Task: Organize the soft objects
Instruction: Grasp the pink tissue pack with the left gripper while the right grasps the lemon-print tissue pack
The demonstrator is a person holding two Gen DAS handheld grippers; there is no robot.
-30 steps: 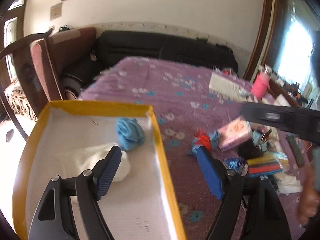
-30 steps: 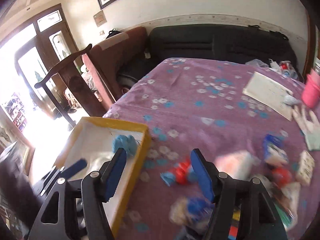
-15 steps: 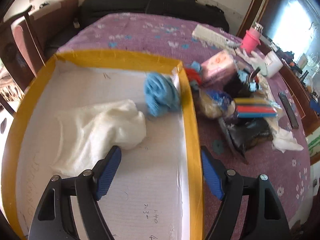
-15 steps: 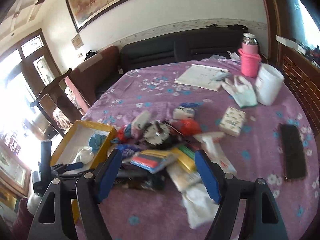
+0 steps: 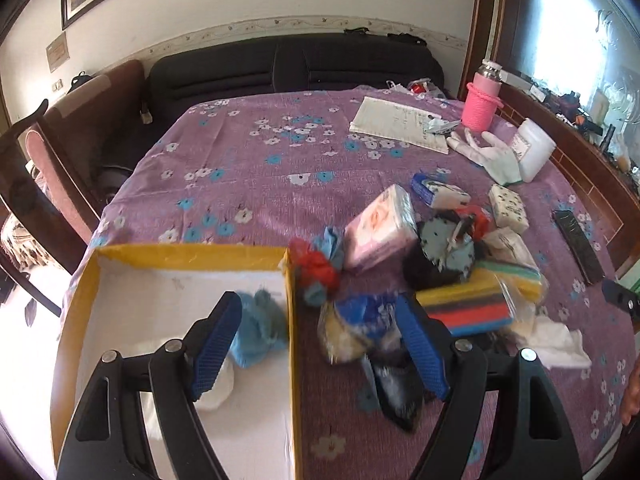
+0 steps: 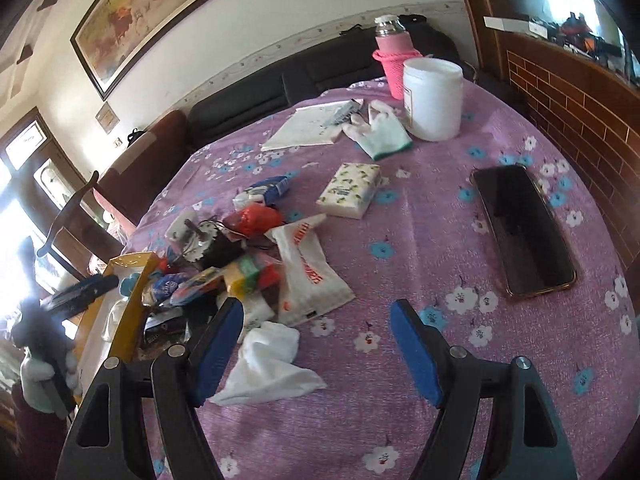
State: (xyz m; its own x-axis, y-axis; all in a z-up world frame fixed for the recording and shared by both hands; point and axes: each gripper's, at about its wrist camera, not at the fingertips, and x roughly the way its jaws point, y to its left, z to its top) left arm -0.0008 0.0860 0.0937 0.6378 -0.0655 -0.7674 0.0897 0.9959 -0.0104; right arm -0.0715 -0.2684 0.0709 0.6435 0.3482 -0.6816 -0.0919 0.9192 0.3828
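We hold both hand-held grippers, left [image 5: 320, 336] and right [image 6: 316, 346], spread and empty, the right near the white cloth [image 6: 268, 368] destined, we judge, for the yellow box [image 5: 188, 254].

Bright daylight, window glare, fisheye-warped edges

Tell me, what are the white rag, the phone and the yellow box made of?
White rag: soft, matte cloth, judging by its limp crumpled folds. Phone: glossy glass front, since it mirrors light, with a metallic-looking rim. Yellow box: probably cardboard, with thin flat walls and a plain white inside.
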